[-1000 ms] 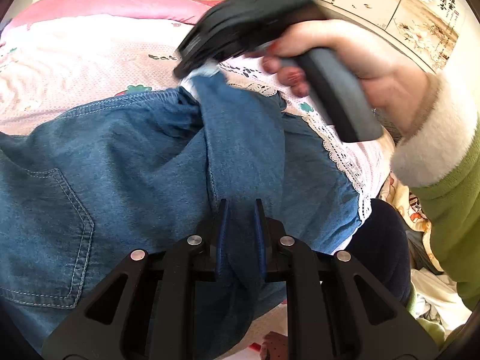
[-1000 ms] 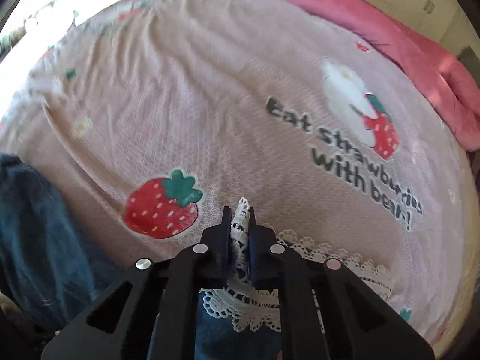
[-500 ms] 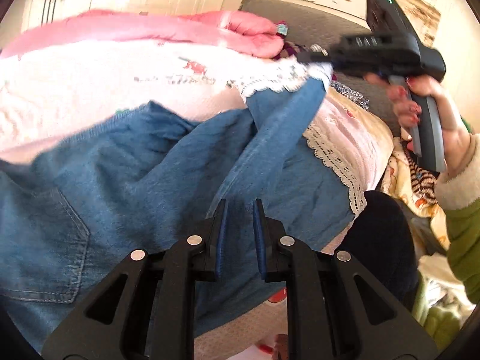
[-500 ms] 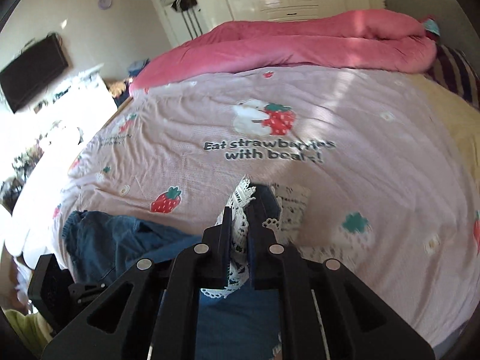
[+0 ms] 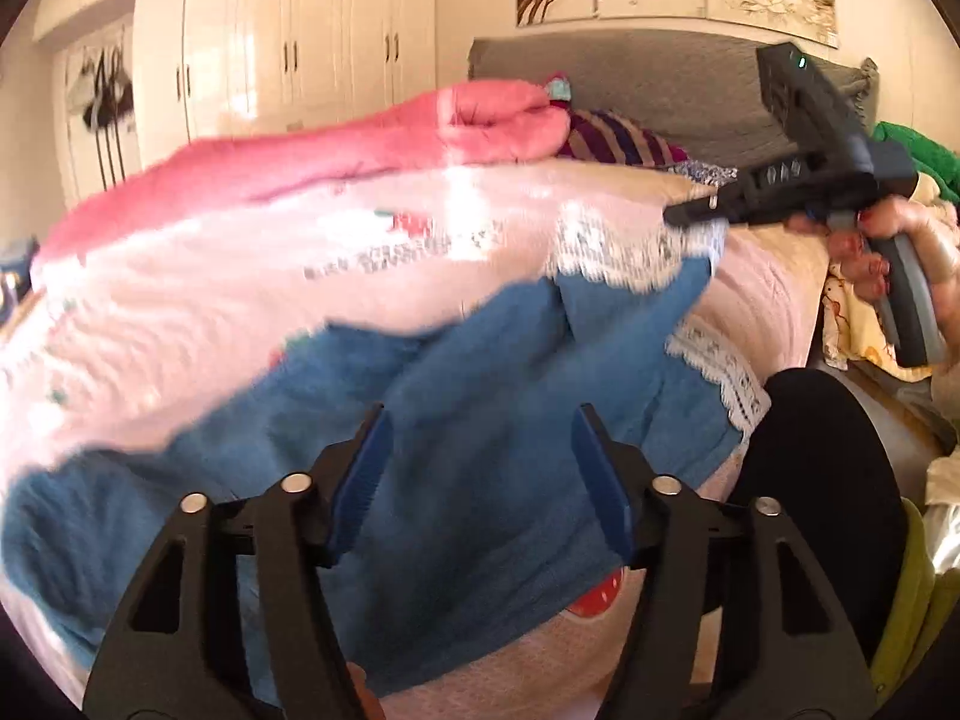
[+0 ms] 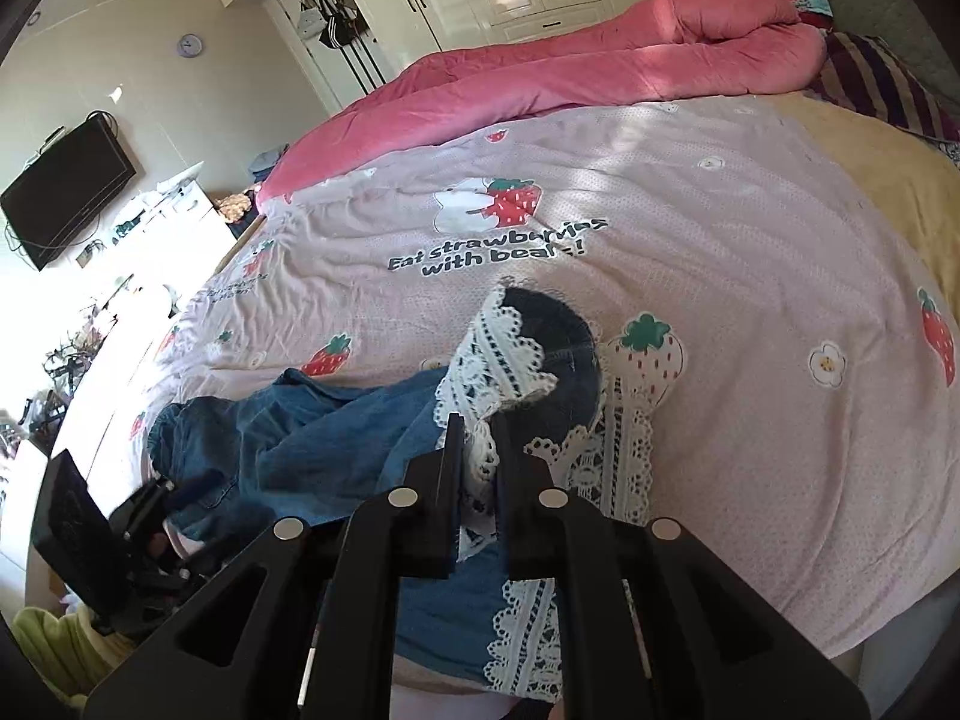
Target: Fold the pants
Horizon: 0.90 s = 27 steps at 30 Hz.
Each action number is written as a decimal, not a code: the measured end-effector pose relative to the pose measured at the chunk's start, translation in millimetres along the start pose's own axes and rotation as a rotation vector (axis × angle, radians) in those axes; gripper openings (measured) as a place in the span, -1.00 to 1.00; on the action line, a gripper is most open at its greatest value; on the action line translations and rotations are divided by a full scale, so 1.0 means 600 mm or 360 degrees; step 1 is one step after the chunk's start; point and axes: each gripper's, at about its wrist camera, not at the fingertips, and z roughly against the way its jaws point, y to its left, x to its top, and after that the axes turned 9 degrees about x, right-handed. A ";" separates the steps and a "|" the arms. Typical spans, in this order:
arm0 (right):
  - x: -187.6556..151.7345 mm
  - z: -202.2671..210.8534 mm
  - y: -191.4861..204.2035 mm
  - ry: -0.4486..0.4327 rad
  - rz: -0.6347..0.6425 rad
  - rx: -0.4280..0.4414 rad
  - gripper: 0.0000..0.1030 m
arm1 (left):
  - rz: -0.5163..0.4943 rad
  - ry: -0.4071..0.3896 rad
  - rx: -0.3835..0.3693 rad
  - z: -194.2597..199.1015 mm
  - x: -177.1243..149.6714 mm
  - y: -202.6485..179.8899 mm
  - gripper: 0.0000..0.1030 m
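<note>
Left wrist view is showing the left gripper (image 5: 480, 480) with its blue-padded jaws standing wide apart and gripping nothing, while the blue denim pants with white lace hems (image 5: 480, 396) are lying just in front of and under the fingers, crumpled on the pale pink printed bedsheet (image 5: 180, 312). In this same view the right gripper (image 5: 696, 217) is appearing at the upper right, held by a hand with red nails (image 5: 888, 240), and it is pinching the lace hem and lifting one leg off the sheet. Right wrist view is showing its jaws closed on that white lace (image 6: 480, 450), with the denim hanging down toward the left gripper (image 6: 162, 498) at the lower left. On the sheet the words "Eat strawberries with bears!" (image 6: 498, 249) are readable, though partly distorted. The left view is blurred, so the same print there is not legible. A rolled pink quilt (image 6: 600, 54) is lying along the far side of the bed.
</note>
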 end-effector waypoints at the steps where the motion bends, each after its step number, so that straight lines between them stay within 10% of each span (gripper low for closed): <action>1: -0.002 0.004 0.001 -0.0011 -0.0003 0.0004 -0.85 | -0.0048 0.0002 0.0011 0.000 0.007 -0.004 0.18; 7: -0.022 0.031 -0.016 -0.0073 -0.0105 0.0016 -0.85 | -0.0157 0.0140 -0.0147 -0.025 0.002 -0.029 0.18; 11: -0.051 0.034 -0.038 -0.0046 -0.0188 0.0010 -0.85 | -0.0271 0.0231 -0.0149 -0.047 -0.014 -0.052 -0.54; 16: -0.090 0.030 -0.069 0.0004 -0.0303 0.0000 -0.84 | -0.0339 0.0311 -0.0185 -0.056 -0.036 -0.064 -0.91; 27: -0.167 0.028 -0.072 0.0161 -0.0234 -0.0126 -0.76 | -0.0395 0.0364 -0.0188 -0.040 -0.082 -0.078 -0.94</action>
